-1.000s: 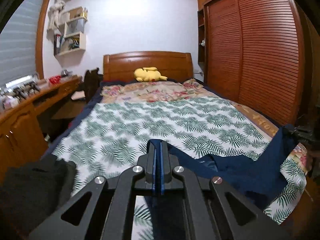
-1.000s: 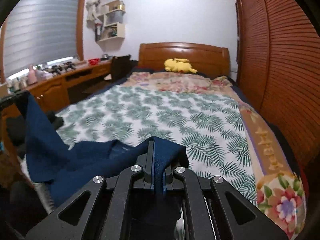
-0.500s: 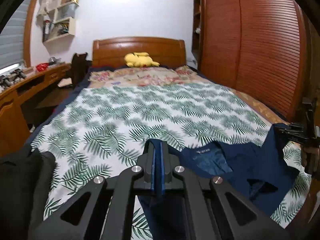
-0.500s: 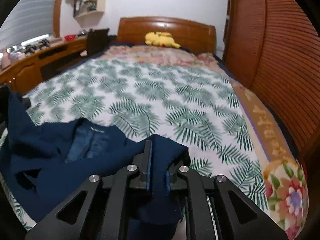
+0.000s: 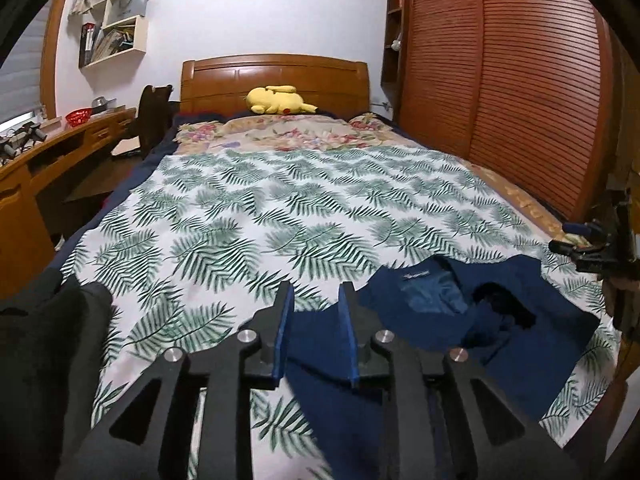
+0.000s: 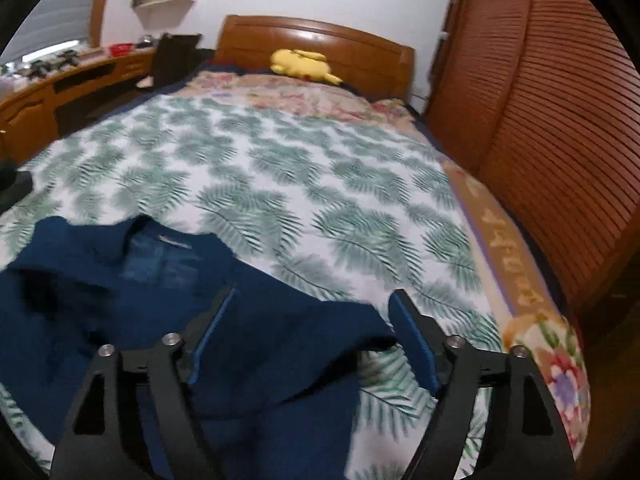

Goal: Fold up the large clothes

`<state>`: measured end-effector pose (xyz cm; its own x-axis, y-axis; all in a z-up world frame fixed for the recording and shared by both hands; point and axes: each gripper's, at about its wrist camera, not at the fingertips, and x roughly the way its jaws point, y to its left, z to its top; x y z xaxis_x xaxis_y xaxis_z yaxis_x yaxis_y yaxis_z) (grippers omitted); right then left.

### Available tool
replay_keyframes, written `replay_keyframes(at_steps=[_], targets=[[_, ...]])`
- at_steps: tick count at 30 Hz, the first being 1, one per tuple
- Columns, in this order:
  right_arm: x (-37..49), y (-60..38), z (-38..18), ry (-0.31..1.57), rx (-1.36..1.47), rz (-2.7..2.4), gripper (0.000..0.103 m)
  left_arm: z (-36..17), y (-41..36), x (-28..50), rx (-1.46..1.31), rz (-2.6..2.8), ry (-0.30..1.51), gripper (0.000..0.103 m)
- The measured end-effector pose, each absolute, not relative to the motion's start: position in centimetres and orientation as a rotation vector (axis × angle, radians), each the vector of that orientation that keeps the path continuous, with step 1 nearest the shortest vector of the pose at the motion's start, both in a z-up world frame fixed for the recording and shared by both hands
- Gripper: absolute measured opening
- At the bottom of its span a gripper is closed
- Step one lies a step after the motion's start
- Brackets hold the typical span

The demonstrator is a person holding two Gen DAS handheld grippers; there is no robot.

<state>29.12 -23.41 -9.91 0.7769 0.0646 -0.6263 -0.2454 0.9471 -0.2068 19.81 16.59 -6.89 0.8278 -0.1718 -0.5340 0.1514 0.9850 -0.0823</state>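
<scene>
White wall; wooden headboard; slatted wardrobe; desk.

Left tool gapes partly; right tool is spread wide.

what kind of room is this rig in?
Almost certainly a home bedroom: a bed with a wooden headboard and a yellow plush toy at its head, a louvred wooden wardrobe beside it, and a desk under wall shelves.
</scene>
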Motion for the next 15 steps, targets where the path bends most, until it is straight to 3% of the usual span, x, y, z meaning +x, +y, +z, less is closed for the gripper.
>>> replay_keyframes(at_steps=[15], targets=[[28.3, -6.6, -13.2, 0.764, -0.384, 0.645, 0.082, -11.8, 18.2, 18.1, -0.012, -0.144, 0.665, 0.021]])
